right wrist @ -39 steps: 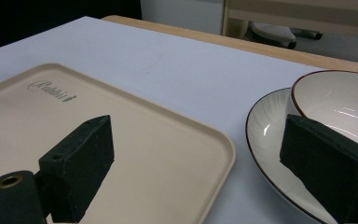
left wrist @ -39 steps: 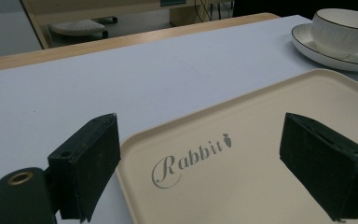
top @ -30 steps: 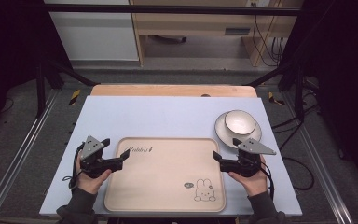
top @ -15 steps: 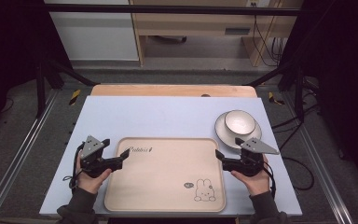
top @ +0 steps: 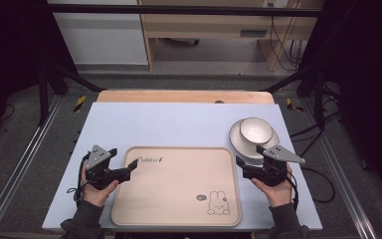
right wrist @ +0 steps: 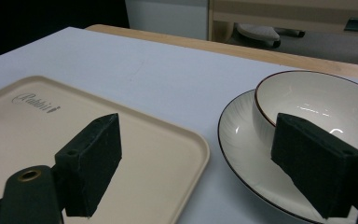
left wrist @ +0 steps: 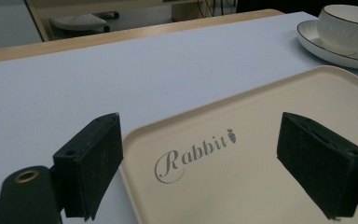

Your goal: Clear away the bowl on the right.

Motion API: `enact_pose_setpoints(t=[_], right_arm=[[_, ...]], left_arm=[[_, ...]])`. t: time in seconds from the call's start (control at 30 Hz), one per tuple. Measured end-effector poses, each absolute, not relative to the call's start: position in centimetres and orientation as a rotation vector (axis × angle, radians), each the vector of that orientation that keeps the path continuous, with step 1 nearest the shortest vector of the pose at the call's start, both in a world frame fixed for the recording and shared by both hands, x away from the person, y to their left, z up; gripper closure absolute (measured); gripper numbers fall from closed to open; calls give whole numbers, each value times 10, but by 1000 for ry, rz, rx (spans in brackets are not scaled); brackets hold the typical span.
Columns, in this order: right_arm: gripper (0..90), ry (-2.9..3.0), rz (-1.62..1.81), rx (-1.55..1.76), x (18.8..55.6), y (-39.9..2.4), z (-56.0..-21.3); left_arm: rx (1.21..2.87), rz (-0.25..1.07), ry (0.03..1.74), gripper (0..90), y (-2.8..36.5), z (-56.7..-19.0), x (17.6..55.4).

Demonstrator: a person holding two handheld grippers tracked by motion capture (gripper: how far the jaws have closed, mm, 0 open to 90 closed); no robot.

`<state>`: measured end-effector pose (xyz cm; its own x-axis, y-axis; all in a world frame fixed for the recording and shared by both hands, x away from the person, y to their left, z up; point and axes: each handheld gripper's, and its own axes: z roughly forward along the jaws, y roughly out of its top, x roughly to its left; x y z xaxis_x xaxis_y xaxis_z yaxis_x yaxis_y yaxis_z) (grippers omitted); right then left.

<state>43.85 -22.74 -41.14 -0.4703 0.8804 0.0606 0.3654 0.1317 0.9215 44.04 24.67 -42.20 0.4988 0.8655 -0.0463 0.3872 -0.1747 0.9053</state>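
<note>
Two wide-jawed grippers, our left gripper (top: 128, 168) and right gripper (top: 239, 167), flank the untouched rabbit tray (top: 176, 186), the bowl (top: 256, 130) unmoved on its saucer (top: 238, 142), so nothing is done yet.

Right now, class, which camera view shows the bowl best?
The right gripper view: the bowl sits close, its inside and dark rim clear. The high view shows the bowl small from above; the left gripper view catches its side at the frame's edge.

The high view looks down on the tray (top: 179, 189) from above. Both gripper views sit low and close beside it, sharing its printed corner (left wrist: 196, 154).
</note>
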Motion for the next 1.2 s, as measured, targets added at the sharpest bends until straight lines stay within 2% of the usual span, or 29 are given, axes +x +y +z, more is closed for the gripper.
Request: enact_pose_setpoints(t=[1.2], right_arm=[[182, 1783, 1176, 1357, 467, -260, -400]], left_arm=[[1783, 603, 1040, 140, 244, -424, 441]])
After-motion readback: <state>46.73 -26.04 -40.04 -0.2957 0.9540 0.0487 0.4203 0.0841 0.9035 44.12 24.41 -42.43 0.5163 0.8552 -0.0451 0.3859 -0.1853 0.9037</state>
